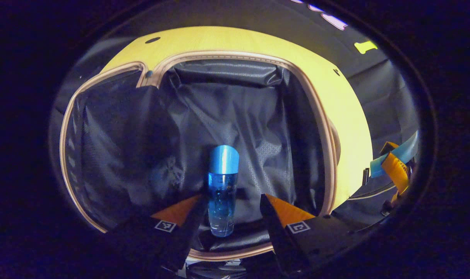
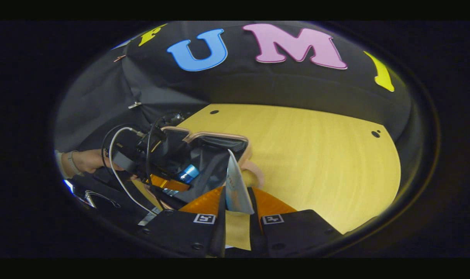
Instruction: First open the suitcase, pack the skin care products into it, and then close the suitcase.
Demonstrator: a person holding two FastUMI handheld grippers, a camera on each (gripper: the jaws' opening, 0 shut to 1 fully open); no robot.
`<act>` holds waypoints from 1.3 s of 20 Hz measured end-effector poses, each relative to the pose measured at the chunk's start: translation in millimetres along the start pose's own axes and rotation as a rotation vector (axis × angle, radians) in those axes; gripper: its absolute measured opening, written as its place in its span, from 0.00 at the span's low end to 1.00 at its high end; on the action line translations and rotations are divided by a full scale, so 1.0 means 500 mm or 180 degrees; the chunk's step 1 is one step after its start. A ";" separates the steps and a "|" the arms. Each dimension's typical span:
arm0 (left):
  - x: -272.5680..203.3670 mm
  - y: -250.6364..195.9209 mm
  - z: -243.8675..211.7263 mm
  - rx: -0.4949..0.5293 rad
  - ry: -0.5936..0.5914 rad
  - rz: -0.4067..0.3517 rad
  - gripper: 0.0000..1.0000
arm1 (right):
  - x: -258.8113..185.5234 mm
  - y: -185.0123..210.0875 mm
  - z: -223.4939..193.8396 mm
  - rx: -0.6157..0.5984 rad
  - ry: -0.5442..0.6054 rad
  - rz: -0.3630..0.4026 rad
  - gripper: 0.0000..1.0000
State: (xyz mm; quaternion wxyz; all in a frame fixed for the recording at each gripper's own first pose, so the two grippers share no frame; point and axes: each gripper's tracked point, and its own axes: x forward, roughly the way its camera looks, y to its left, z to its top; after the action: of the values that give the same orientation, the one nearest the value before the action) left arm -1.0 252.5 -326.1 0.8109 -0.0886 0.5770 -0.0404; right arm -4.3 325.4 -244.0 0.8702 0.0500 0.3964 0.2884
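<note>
Currently the blue bottle [image 1: 222, 190] is being lowered into the open suitcase [image 1: 235, 116] between wide left claw [image 1: 233, 207] fingers, ungripped, so tipping is being risked; a thin sachet [image 2: 235, 186] is being pinched by the right claw [image 2: 237, 203].

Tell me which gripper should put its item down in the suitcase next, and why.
Left, probably. The left gripper is already over the open suitcase, its blue bottle above the dark lining. The right gripper holds a flat sachet outside the suitcase, over the table.
</note>
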 end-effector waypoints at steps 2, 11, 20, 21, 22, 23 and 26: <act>-0.048 -0.007 0.034 0.0027 -0.0319 -0.0110 0.92 | 0.029 0.051 -0.008 0.0082 0.0163 0.0201 0.29; -0.268 0.297 0.045 -0.0501 -0.1215 0.0421 0.93 | 0.182 0.187 -0.147 0.0753 0.1466 0.0495 0.29; -0.375 0.583 -0.043 -0.1305 -0.1401 0.1018 0.94 | 0.227 0.163 -0.220 0.0771 0.1975 -0.0105 0.31; -0.368 0.603 -0.047 -0.1325 -0.1404 0.1082 0.94 | 0.219 0.152 -0.219 0.0716 0.1990 -0.0208 0.31; -0.363 0.625 -0.049 -0.1349 -0.1400 0.1156 0.94 | 0.217 0.150 -0.211 0.0696 0.1946 -0.0210 0.43; -0.354 0.640 -0.055 -0.1383 -0.1366 0.1252 0.94 | 0.205 0.161 -0.198 0.0703 0.1908 -0.0163 0.38; -0.337 0.712 -0.056 -0.1471 -0.1298 0.1396 0.94 | 0.179 0.197 -0.146 0.0671 0.1635 0.0036 0.83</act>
State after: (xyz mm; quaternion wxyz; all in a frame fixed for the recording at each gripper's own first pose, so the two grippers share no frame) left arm -96.2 627.5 -246.4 0.8571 -0.1499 0.4029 0.2838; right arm -55.8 445.2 -321.7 0.7295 0.0676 0.6315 0.2537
